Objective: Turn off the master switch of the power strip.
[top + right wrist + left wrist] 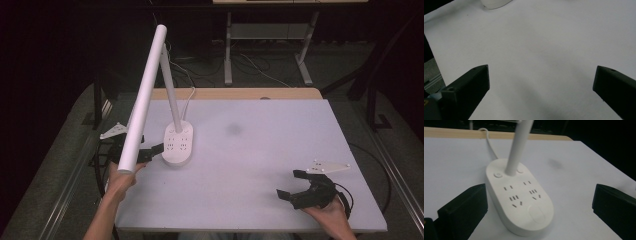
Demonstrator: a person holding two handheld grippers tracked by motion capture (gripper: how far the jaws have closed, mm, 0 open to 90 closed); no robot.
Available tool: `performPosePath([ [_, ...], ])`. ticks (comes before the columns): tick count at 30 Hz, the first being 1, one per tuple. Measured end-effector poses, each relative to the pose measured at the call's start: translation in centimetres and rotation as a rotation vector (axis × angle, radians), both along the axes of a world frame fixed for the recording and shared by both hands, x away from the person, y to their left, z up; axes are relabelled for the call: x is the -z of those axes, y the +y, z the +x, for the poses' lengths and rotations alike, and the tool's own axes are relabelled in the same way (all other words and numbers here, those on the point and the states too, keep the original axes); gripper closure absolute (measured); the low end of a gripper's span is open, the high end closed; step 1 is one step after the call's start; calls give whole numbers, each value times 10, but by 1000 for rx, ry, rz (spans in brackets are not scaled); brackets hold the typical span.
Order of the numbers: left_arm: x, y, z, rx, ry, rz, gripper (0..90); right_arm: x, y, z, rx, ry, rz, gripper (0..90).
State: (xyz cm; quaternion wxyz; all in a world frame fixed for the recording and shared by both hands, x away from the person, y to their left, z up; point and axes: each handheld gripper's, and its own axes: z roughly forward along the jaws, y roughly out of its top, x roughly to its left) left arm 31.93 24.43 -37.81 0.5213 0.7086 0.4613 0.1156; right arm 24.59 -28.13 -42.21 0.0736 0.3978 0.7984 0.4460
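A: White plastic desk lamp with an oval socket base [520, 202], standing at the left of the pale grey bench [280, 165], slim stem upright, long tube head [145, 95] slanting out over the near left edge.

B: Left gripper [150, 152] right at the base's near end, jaws released and spread wide, touching nothing. Right gripper [300, 192] well apart at the near right, jaws likewise released, above bare bench.

A: Probably reaching for the round button [497, 175] beside the stem, or the oval pad [536, 213] at the near end. Hard to tell which.

B: Best to come in low and level, press straight down with one jaw tip, gently enough not to slide the base. Also worth minding the white cable [489, 142] behind and the tube head overhead.
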Motion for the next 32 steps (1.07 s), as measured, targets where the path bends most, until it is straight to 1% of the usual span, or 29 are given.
performPosePath([
  [3,1,-4,-8,25,-5,-7,0,0,0,0,0,-2,0,1],
  [7,5,-11,-16,57,-15,-33,0,0,0,0,1,-1,0,1],
  [11,10,-20,-22,90,-10,-32,0,0,0,0,-1,-2,1,1],
  [13,13,-24,-26,102,-18,-36,0,-1,-1,-1,2,-1,2,1],
  [15,15,-28,-30,120,-19,-21,0,-1,-1,-1,2,-6,6,1],
  [18,19,-36,-36,143,-19,-12,0,-2,-2,-1,6,-5,8,1],
  [19,20,-38,-38,158,-18,-13,0,-2,-2,-2,6,-6,10,1],
  [25,30,-50,-50,210,-3,-3,0,-2,-3,-2,6,-10,16,1],
  [27,33,-55,-53,228,7,22,0,-2,-2,-2,6,-10,17,1],
  [28,34,-57,-54,237,9,26,0,-2,-2,-2,5,-11,18,1],
  [31,35,-62,-57,257,9,31,0,-3,-2,-3,2,-16,17,1],
  [32,36,-64,-58,258,8,26,0,-3,-2,-3,1,-18,17,1],
])
